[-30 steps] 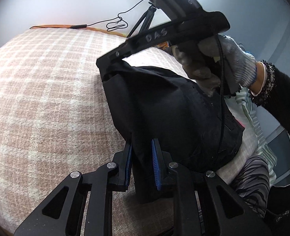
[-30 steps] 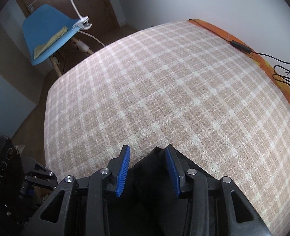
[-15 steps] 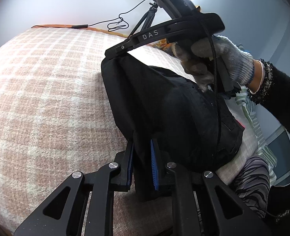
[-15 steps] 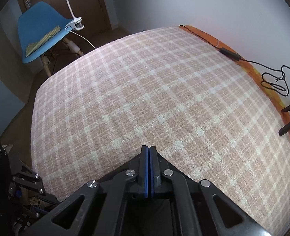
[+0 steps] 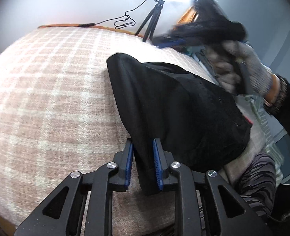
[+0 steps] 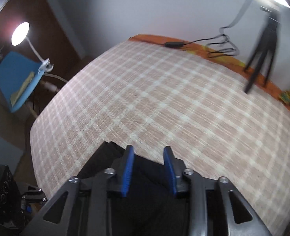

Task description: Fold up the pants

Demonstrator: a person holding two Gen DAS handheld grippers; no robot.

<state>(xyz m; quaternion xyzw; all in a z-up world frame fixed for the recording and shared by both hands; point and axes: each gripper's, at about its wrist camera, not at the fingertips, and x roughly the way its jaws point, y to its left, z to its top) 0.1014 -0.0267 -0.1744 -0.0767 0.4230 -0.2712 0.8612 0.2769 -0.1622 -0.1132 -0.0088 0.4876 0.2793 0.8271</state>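
The black pants (image 5: 174, 106) lie bunched on the checked bed cover (image 5: 46, 98). A thick fold of them runs down between the blue pads of my left gripper (image 5: 143, 147). Both pads touch the cloth while the jaws are opening. My right gripper (image 5: 184, 37), blurred and held by a gloved hand (image 5: 243, 66), hovers above and behind the pants, clear of them. In the right wrist view the right gripper (image 6: 147, 149) has its jaws apart and opening. Nothing sits between its pads, and the dark pants (image 6: 145, 186) show underneath it.
A black tripod (image 5: 150, 19) and a coiled cable (image 5: 125, 20) stand at the far edge of the bed by the white wall. A blue chair (image 6: 17, 78) with a clip lamp (image 6: 20, 33) is off the bed's left side. A striped trouser leg (image 5: 258, 177) is at the near right.
The right gripper pinched shut on the pants' upper corner, then let it go and swung up and right. That corner now rests lower on the bed. The left gripper kept still.
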